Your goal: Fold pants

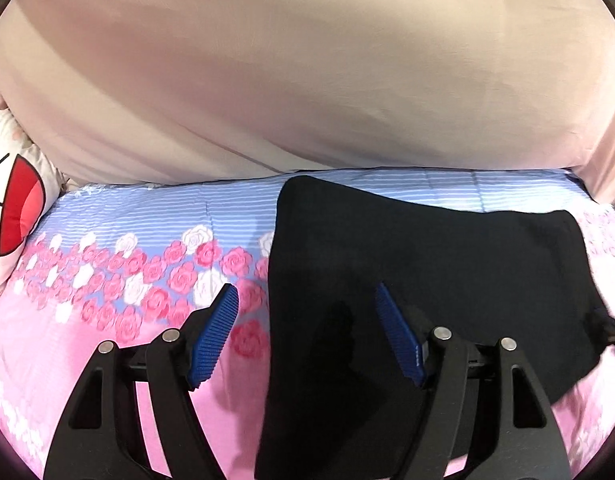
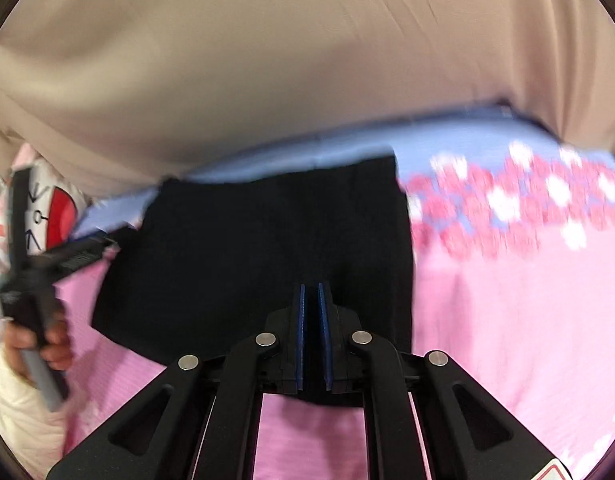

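The black pants (image 1: 427,272) lie folded into a compact rectangle on the pink floral bedsheet (image 1: 107,280). My left gripper (image 1: 307,300) is open, its blue pads (image 1: 215,336) spread over the pants' left edge, holding nothing. In the right wrist view the pants (image 2: 267,248) lie ahead, and my right gripper (image 2: 310,300) has its blue pads nearly together at the near edge of the pants; a thin dark gap shows between them. The left gripper also shows in the right wrist view (image 2: 79,258), held by a hand.
A beige fabric wall or headboard (image 1: 307,72) rises behind the bed. A white cushion with a red cartoon mouth (image 1: 15,216) sits at the left. The blue-striped part of the sheet (image 1: 147,212) runs along the back.
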